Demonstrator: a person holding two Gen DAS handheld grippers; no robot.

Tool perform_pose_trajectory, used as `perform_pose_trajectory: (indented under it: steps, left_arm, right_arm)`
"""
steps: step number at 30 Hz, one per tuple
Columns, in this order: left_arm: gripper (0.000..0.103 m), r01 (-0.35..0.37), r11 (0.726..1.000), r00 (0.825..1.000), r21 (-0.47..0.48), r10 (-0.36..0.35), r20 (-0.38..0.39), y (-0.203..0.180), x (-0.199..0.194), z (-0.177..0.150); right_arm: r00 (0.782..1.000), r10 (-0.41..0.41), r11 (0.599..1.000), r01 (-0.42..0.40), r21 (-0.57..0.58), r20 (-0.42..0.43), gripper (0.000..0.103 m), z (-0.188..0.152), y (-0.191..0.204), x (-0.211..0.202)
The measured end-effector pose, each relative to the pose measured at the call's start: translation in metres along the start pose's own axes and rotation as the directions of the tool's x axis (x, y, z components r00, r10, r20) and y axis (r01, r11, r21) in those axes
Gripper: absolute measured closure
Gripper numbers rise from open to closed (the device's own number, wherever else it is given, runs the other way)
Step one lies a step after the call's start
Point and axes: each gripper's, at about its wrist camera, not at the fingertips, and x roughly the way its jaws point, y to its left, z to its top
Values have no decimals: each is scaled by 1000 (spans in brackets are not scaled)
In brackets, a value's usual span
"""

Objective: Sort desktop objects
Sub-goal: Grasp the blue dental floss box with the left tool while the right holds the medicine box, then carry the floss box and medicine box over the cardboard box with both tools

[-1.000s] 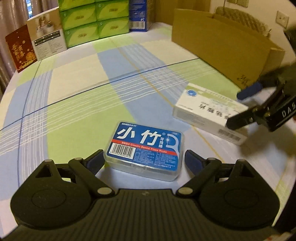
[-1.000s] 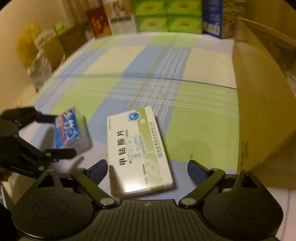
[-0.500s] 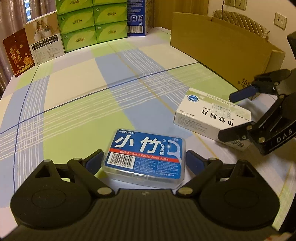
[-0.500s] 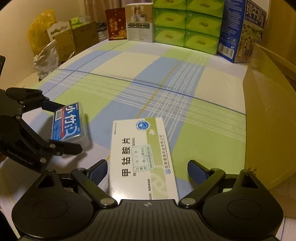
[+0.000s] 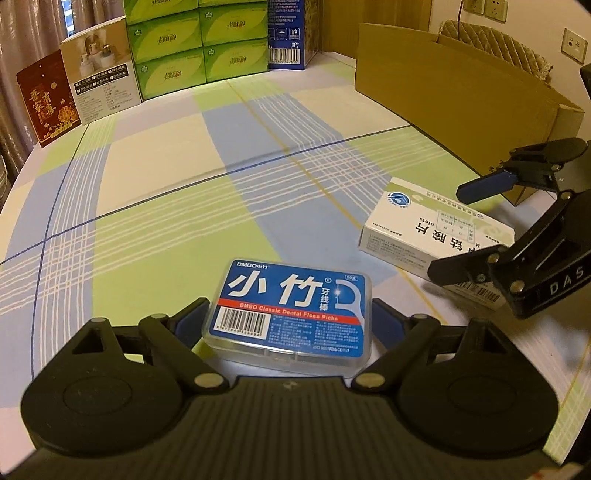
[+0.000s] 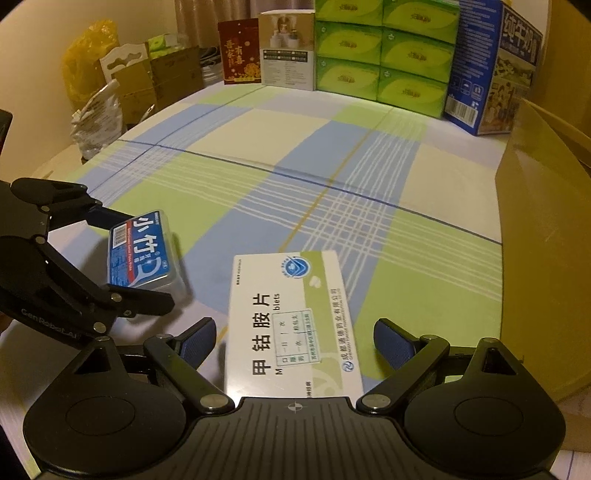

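Warm yellowish indoor light over everything. Plaid tablecloth [image 5: 155,177] in green, blue and cream fills most of both views. Curtains [image 5: 33,40] in the upper left of the left view, cream wall with sockets [image 5: 484,5] in the upper right. Green tissue boxes [image 6: 380,51] stacked along the far edge, and a cardboard box [image 5: 454,92] on the right.
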Motion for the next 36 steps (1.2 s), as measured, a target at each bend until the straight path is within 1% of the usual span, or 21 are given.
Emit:
perform_pose_trajectory:
  steps: [1, 2, 3, 8, 13, 25, 28, 32, 36]
  left_arm:
    - [14, 0, 1000, 1000, -2, 0, -1, 0, 0, 0]
    - [14, 0, 1000, 1000, -4, 0, -2, -1, 1, 1]
    - [14, 0, 1000, 1000, -5, 0, -5, -1, 1, 1]
    - [15, 13, 1000, 1000, -11, -13, -9, -2, 2, 3]
    - [15, 12, 1000, 1000, -9, -13, -11, -1, 2, 2]
    - [16, 1, 1000, 1000, -26, -2, -26, -1, 5, 2]
    - [16, 1, 1000, 1000, -31, -1, -8, -3, 1, 3]
    - [17, -7, 999, 999, -51, 9, 37, -3, -10, 8]
    - [17, -20, 996, 998, -91, 25, 56, 0, -20, 15]
  right_arm:
    - [1000, 1, 1000, -1, -1, -4, 18, 0, 0, 1]
    - [1000, 4, 1000, -4, 1, -7, 24, 0, 0, 1]
    - [1000, 4, 1000, -4, 4, -10, 27, 0, -1, 1]
    - [1000, -10, 1000, 9, -9, -21, 34, -1, 2, 2]
    - [999, -29, 999, 28, -22, -17, 34, -2, 6, 1]
    - [998, -54, 997, 53, 54, 20, 35, 3, -5, -7]
    - [997, -66, 996, 63, 68, 34, 35, 3, -7, -11]
    - [996, -81, 992, 76, 102, 44, 35, 2, -12, -20]
    - [992, -111, 985, 101, 142, 64, 35, 2, -15, -43]
